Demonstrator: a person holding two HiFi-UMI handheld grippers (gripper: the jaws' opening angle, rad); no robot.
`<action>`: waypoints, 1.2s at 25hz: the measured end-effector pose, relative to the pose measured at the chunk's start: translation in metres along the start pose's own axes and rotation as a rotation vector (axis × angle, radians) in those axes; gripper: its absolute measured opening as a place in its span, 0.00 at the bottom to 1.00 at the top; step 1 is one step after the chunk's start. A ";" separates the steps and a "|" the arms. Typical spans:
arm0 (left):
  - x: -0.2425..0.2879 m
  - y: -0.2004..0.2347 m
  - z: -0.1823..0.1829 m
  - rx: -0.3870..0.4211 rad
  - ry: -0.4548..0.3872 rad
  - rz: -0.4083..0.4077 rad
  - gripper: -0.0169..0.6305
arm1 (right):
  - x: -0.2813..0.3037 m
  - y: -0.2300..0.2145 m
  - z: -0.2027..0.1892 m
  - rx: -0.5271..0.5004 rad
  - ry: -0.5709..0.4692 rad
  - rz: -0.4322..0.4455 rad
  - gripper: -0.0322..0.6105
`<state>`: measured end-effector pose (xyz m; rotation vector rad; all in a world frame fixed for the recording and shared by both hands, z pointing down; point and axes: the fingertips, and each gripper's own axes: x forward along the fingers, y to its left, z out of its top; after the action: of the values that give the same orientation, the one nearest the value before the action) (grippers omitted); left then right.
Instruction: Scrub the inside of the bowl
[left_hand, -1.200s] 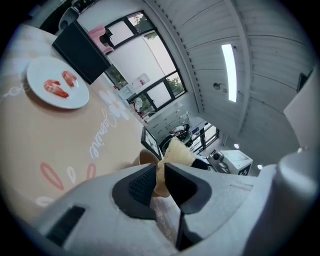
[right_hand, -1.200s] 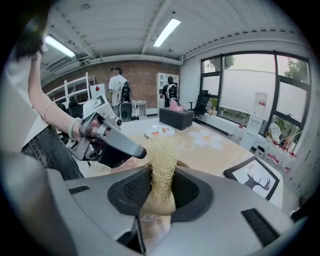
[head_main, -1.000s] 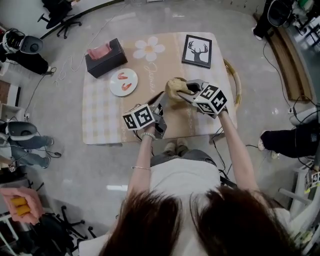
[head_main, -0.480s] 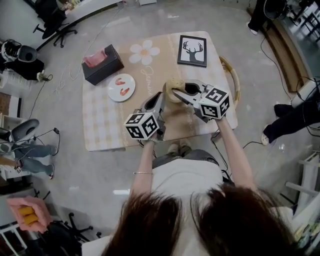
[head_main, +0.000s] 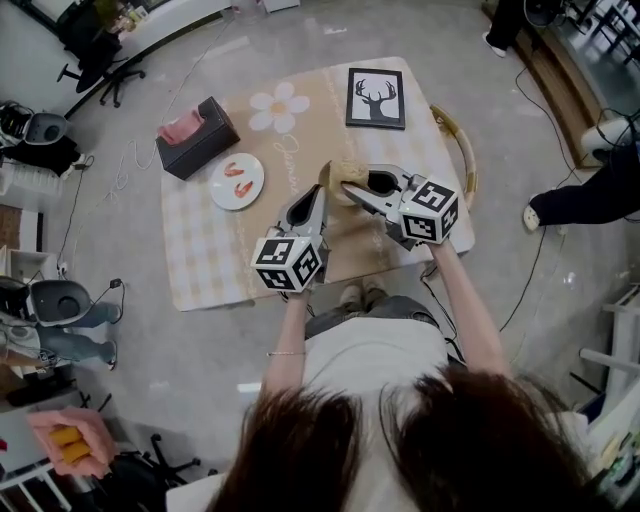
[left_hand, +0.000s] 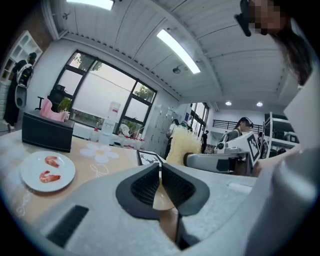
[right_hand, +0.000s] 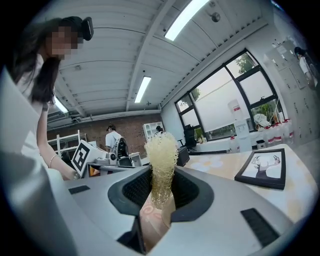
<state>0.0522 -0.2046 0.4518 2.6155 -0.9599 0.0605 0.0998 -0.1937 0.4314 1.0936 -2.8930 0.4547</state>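
Note:
No bowl shows in any view. My right gripper (head_main: 352, 186) (right_hand: 161, 189) is shut on a pale yellow mesh scrubber (right_hand: 161, 157) (head_main: 338, 174), which sticks up out of the jaws above the table's near middle. In the left gripper view the scrubber (left_hand: 181, 146) stands just ahead and to the right, at the tip of the right gripper (left_hand: 220, 161). My left gripper (head_main: 312, 197) (left_hand: 160, 176) hovers close to the left of it. Its jaws have just been closing and the pads now nearly meet with nothing between them.
On the checked tablecloth (head_main: 215, 260) lie a white plate with two shrimps (head_main: 237, 180) (left_hand: 47, 171), a dark tissue box (head_main: 195, 135) (left_hand: 47, 131) and a framed deer picture (head_main: 376, 98) (right_hand: 262, 169). A curved wooden hoop (head_main: 462, 150) hangs at the table's right edge.
Both grippers have risen over the table. The left one has rolled, so its marker cube faces differently, and its jaws have drawn together. The right gripper keeps the scrubber.

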 end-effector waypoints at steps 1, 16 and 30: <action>0.001 0.000 -0.001 0.006 0.003 -0.001 0.06 | -0.001 0.000 0.000 0.005 -0.009 0.000 0.20; 0.003 -0.008 -0.002 0.063 0.010 -0.008 0.06 | -0.020 0.000 0.000 0.038 -0.055 -0.025 0.20; 0.002 -0.004 -0.001 0.064 0.004 -0.002 0.06 | -0.017 0.002 0.001 0.030 -0.052 -0.015 0.20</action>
<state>0.0559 -0.2029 0.4519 2.6731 -0.9695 0.0974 0.1111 -0.1817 0.4274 1.1476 -2.9298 0.4784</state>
